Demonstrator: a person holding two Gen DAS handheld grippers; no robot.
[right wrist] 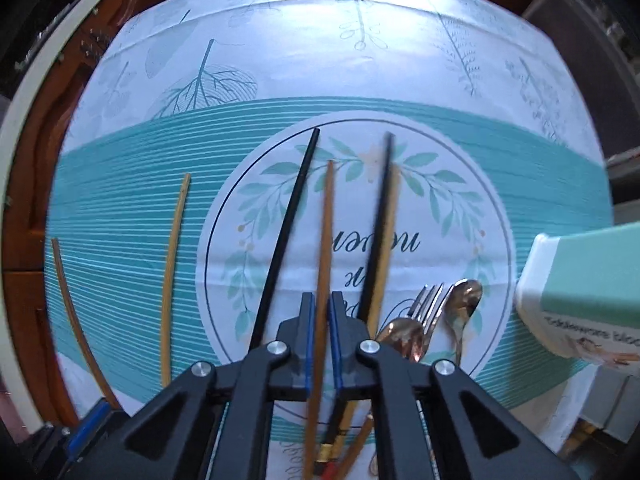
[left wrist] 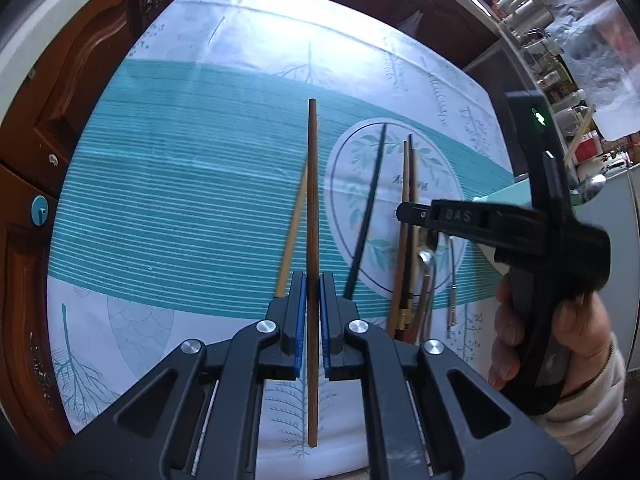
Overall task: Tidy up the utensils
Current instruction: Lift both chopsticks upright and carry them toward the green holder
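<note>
My left gripper (left wrist: 313, 280) is shut on a dark brown chopstick (left wrist: 312, 184), which runs lengthwise between its blue pads above the teal-striped tablecloth (left wrist: 180, 200). The same chopstick (right wrist: 74, 316) shows at the left edge of the right wrist view. A pale bamboo chopstick (left wrist: 292, 240) (right wrist: 172, 280) lies on the cloth beside it. My right gripper (right wrist: 323, 300) (left wrist: 408, 214) points down over the printed circle, shut on an orange-brown chopstick (right wrist: 326, 220), which looks blurred. Two black chopsticks (right wrist: 288, 220) (right wrist: 380, 208) and another pale one (right wrist: 390, 224) lie alongside.
Two spoons (right wrist: 466, 300) (right wrist: 402, 334) and a fork (right wrist: 430, 304) lie right of the chopsticks. A mint-green box (right wrist: 592, 292) stands at the table's right edge. Dark wooden cabinet doors (left wrist: 80, 80) are beyond the table, and a cluttered counter (left wrist: 528, 12) is at far right. A hand (left wrist: 520, 340) holds the right gripper.
</note>
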